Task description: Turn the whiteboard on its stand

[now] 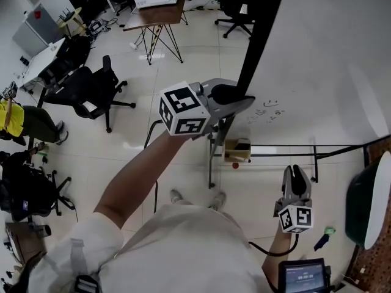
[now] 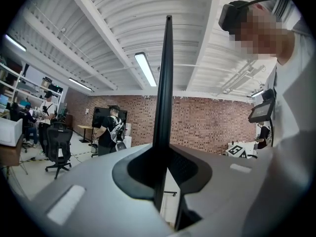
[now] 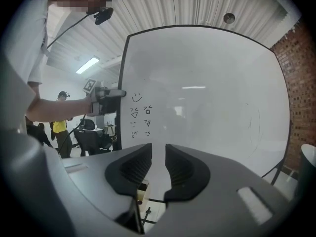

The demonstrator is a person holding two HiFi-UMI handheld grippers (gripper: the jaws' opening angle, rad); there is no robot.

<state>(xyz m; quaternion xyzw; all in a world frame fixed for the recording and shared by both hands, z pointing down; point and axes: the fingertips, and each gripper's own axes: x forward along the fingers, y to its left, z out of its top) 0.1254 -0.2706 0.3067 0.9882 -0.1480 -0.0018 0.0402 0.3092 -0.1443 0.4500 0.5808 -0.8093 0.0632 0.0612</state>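
Note:
The whiteboard point(image 1: 330, 60) is a large white panel in a black frame, tilted on its stand point(image 1: 211, 157). My left gripper point(image 1: 239, 101) is raised to its left edge and shut on the black frame point(image 2: 165, 83), which runs straight up between the jaws in the left gripper view. The right gripper view faces the board's white face point(image 3: 207, 93), with small handwriting point(image 3: 139, 113) near its left edge and the left gripper point(image 3: 111, 95) clamped there. My right gripper point(image 1: 297, 174) hangs low in front of the board, off it, with a narrow gap between its jaws point(image 3: 158, 154) and nothing in it.
A small box point(image 1: 237, 150) sits on the stand's lower bar point(image 1: 293, 146). Office chairs point(image 1: 91, 90) and a table with a white box point(image 1: 156, 11) stand to the left and behind. A round dark-rimmed object point(image 1: 369, 200) is at the right. People point(image 2: 111, 130) stand further back.

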